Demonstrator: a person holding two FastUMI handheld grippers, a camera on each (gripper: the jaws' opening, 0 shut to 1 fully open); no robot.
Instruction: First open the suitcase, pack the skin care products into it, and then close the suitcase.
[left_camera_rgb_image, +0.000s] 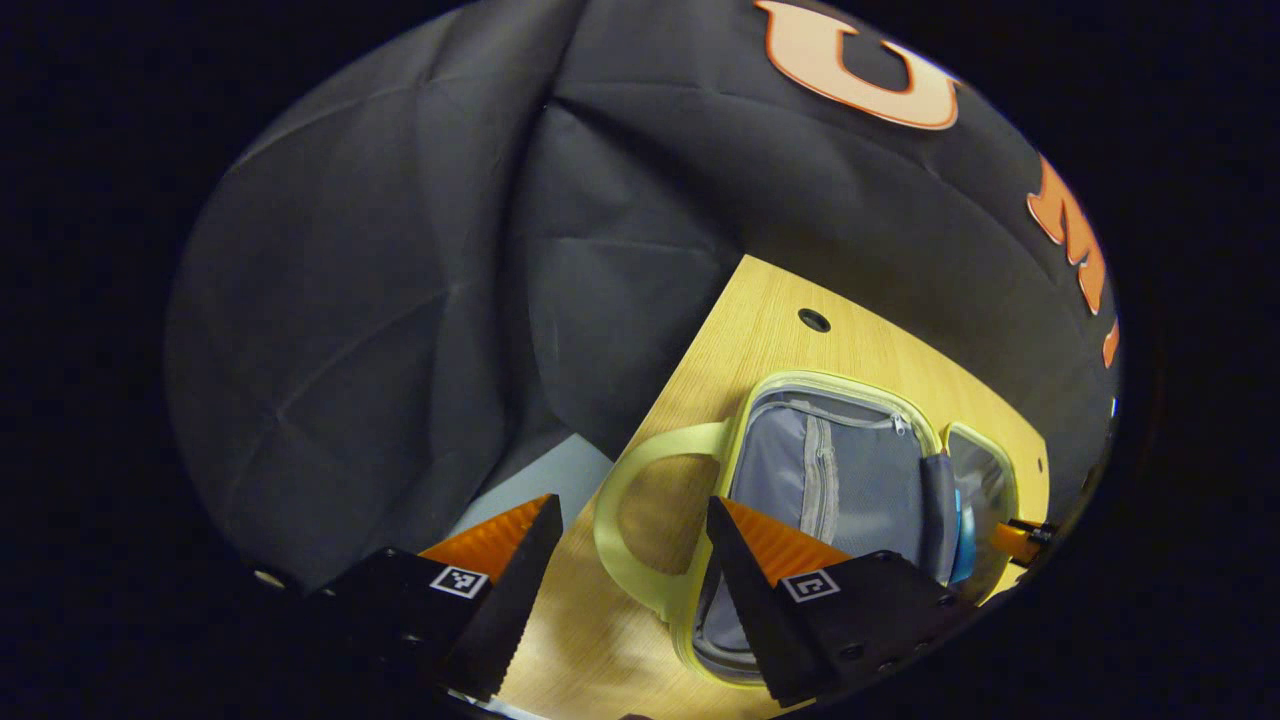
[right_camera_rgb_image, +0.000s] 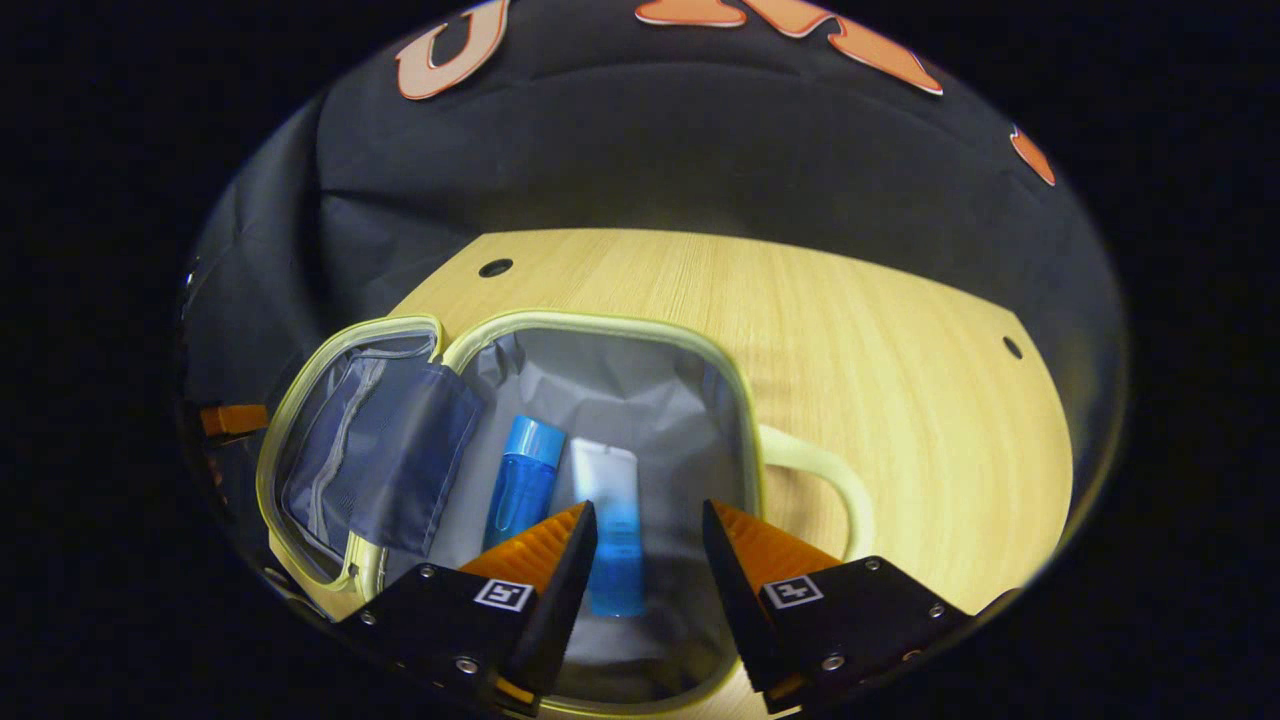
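Table (right_camera_rgb_image: 850, 330): pale wood; the suitcase sits toward its left edge in the right gripper view.

Suitcase (right_camera_rgb_image: 600, 325): small, yellow-green trim, grey lining, lying open; lid half (left_camera_rgb_image: 830, 470) hinged flat beside the main half. Judged: packing looks done, closing comes next.

Left gripper (left_camera_rgb_image: 635, 590): jaws apart, holding nothing, nearer the lid, whose carry loop (left_camera_rgb_image: 625, 500) lies just ahead between its fingers.

Right gripper (right_camera_rgb_image: 650, 570): released, empty, hovering over the main half.

Blue bottle (right_camera_rgb_image: 522, 485) and white-and-blue tube (right_camera_rgb_image: 610, 520): inside, side by side, long axes pointing away from the right gripper.

No legible branding.
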